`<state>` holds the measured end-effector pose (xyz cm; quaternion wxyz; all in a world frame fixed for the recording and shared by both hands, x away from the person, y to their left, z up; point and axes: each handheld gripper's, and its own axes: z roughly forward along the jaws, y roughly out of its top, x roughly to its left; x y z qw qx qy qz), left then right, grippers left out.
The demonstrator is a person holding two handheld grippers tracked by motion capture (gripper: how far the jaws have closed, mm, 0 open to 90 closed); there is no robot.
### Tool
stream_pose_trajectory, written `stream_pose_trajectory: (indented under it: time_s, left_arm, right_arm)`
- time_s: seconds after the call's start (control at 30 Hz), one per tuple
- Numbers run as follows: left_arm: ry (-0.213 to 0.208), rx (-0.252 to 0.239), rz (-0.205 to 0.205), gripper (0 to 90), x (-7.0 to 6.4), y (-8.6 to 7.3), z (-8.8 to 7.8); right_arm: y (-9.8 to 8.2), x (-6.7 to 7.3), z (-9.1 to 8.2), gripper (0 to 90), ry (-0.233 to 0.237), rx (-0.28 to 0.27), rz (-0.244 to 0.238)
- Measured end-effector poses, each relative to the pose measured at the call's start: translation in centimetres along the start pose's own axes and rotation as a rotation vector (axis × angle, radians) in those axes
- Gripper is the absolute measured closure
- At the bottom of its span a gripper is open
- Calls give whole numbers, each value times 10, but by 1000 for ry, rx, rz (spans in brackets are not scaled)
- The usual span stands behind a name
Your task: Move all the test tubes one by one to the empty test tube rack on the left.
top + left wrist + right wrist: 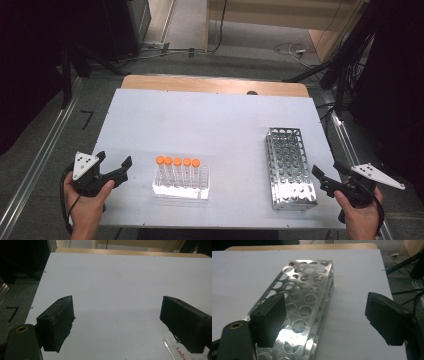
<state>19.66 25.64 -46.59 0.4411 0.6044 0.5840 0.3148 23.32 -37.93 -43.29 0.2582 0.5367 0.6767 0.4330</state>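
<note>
A clear plastic rack (181,184) holding several orange-capped tubes (177,162) sits near the front middle of the white table (200,120). To its right stands a perforated metal tube rack (290,167) with nothing in its holes. My left gripper (114,161) hovers at the front left, open, with nothing between its jaws; in the left gripper view (117,322) a corner of the clear rack (175,350) peeks in at the lower right. My right gripper (327,172) is open at the front right, just beside the metal rack (304,305), whose near end lies under its left jaw.
A wooden strip (215,85) borders the table's far edge. Metal rails (30,170) run along the floor on the left, and cables (295,50) lie on the floor behind. The bare white surface stretches across the far half of the table.
</note>
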Motion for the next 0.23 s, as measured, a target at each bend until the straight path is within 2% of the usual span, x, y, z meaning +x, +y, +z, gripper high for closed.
stream_pose_trajectory:
  time_s: [0.1,0.23]
  left_arm:
    - [13,14,1,138,2,-4,2]
    - [31,57,3,137,5,-11,10]
  right_arm:
    - [-7,-10,0,160,-47,16,13]
    - [-18,-24,5,159,-107,48,54]
